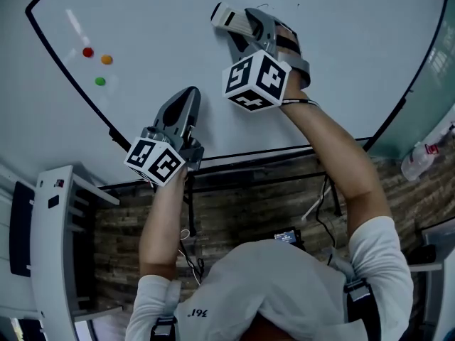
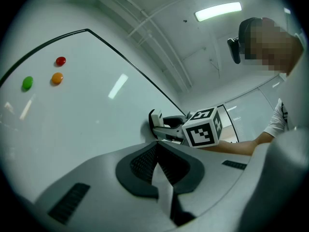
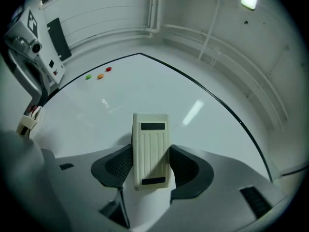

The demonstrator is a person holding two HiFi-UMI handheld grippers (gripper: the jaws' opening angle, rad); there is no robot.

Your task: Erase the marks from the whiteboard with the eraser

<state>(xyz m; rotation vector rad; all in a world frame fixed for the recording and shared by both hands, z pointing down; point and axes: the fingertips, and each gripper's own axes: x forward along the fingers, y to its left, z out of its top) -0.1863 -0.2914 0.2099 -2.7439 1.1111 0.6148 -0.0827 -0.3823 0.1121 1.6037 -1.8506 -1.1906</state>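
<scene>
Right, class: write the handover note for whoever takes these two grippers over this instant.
Left gripper: shut, empty, low near the whiteboard's bottom edge.
Right gripper: shut on the eraser, at the board's upper middle.
Red, orange and green magnets sit at the left.
Done: no marks visible on the board.
Left: check for faint traces, then put the eraser away.

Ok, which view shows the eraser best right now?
The right gripper view: the eraser sits dead centre, its whole ribbed back visible, clamped in the right tool. The head view shows it small and partly behind that tool. The left gripper view catches only one end, far off.
</scene>
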